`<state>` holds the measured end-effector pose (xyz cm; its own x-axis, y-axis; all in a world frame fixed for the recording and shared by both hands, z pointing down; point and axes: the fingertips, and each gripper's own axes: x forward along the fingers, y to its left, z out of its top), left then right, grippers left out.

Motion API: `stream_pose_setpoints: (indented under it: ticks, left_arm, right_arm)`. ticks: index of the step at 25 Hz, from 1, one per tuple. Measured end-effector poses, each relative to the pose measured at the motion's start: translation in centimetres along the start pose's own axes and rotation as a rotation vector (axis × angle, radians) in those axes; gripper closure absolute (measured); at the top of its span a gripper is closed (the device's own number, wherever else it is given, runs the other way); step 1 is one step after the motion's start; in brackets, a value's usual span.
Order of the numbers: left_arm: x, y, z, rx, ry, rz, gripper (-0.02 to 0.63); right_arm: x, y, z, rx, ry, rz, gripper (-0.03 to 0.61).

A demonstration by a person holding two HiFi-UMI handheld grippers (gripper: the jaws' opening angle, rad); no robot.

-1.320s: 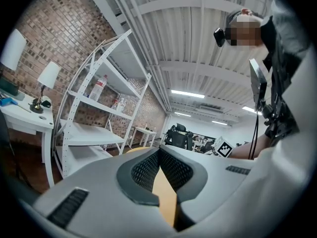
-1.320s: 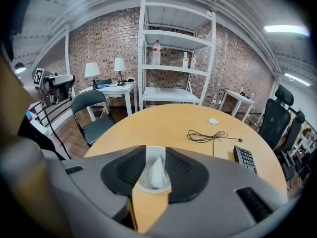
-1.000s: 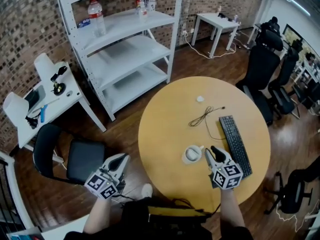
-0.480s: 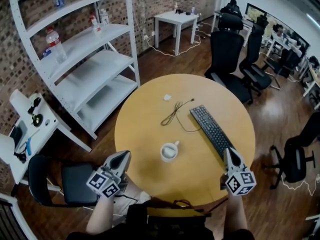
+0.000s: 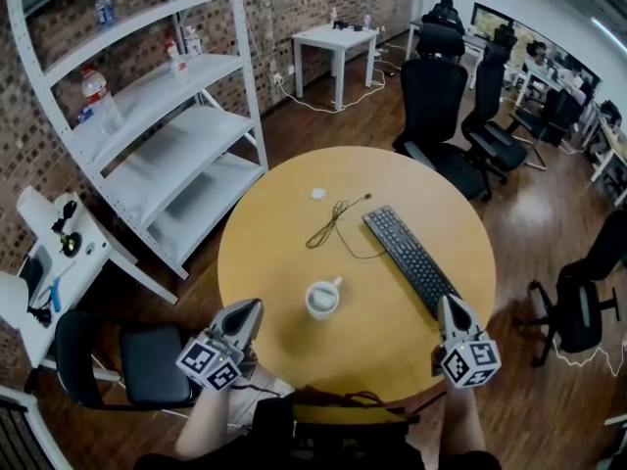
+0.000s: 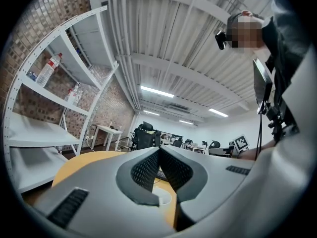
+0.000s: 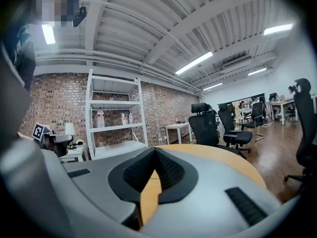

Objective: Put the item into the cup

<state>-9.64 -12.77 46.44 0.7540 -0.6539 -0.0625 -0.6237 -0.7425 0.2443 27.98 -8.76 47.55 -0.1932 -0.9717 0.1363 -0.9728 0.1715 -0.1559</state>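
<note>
A white cup [image 5: 322, 298] with a handle stands on the round yellow table [image 5: 284, 262], near its front middle. I cannot tell what lies inside it. My right gripper [image 5: 451, 305] hovers at the table's near right edge, well right of the cup. Its jaws are closing fully together, with nothing between them [image 7: 155, 149]. My left gripper [image 5: 252, 307] hangs at the table's near left edge, shut and empty [image 6: 159, 149]. The cup [image 6: 163, 198] shows just below its jaws. A small white item [image 5: 317, 193] lies far back on the table.
A black keyboard [image 5: 409, 259] lies slantwise right of the cup. A thin dark cable [image 5: 333, 225] is looped behind the cup. White shelving [image 5: 147, 125] stands at the left. Black office chairs [image 5: 436, 96] stand behind the table and one [image 5: 127, 365] at its near left.
My right gripper has drawn back from right beside the cup to the table's near right edge, and its jaws have closed. The head view has swung. The left gripper has barely moved.
</note>
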Motion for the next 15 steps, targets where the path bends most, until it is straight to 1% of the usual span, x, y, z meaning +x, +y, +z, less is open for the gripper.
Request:
stream_pose_setpoints:
  ticks: [6,9,15]
  left_arm:
    - [-0.9,0.5,-0.5,-0.008,0.004,0.036,0.618]
    - [-1.4,1.0,-0.8,-0.013,0.013,0.054,0.618]
    - [-1.8,1.3,-1.5,-0.023,0.028,0.06,0.618]
  right_arm:
    - [0.9,0.2,0.0,0.0,-0.004,0.016,0.569]
    - [1.1,0.5,0.0,-0.002,-0.001,0.009,0.569]
    - [1.1,0.4,-0.3,-0.007,0.004,0.007,0.569]
